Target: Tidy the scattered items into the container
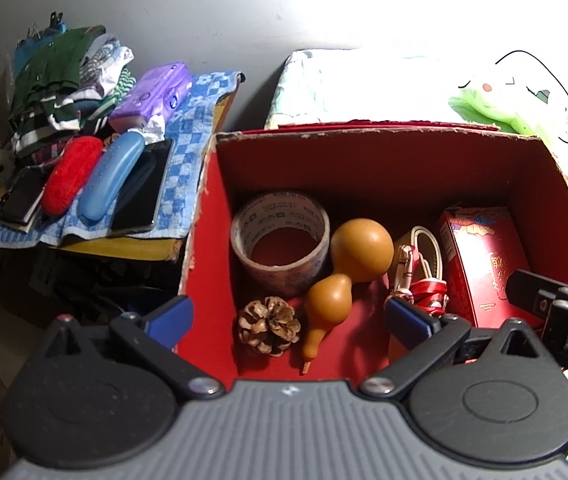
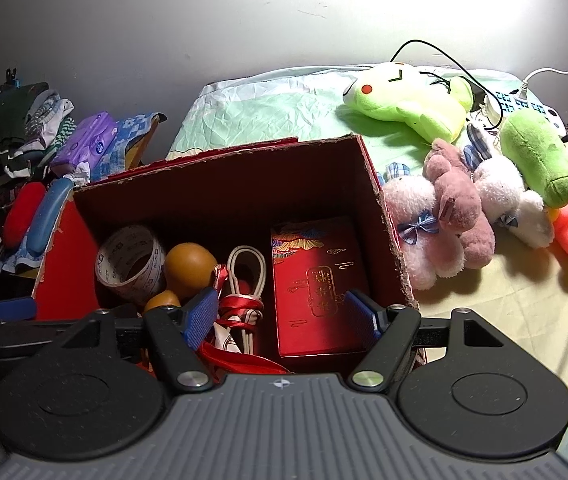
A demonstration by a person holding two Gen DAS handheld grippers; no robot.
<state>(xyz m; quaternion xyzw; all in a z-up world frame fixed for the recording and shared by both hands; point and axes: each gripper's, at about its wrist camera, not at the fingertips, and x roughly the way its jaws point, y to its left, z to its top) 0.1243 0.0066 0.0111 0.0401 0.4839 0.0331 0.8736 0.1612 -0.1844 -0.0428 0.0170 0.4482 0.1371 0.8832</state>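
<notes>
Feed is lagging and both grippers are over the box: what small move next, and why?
Probably lift the right gripper clear of the red box: its fingers stand open and empty, and the tape roll, gourd and pine cone already lie inside.

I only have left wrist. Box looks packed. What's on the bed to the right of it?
Observer: Right wrist view shows a cluster of plush toys on the sheet beside the red box, outside it.
Operator: Is the right hand-held gripper holding anything?
Observer: No. The right hand-held gripper is open over the box, nothing between its fingers.
Operator: What's under it?
Observer: The red gift box lies flat, gold print up, with a looped white cable beside it.
</notes>
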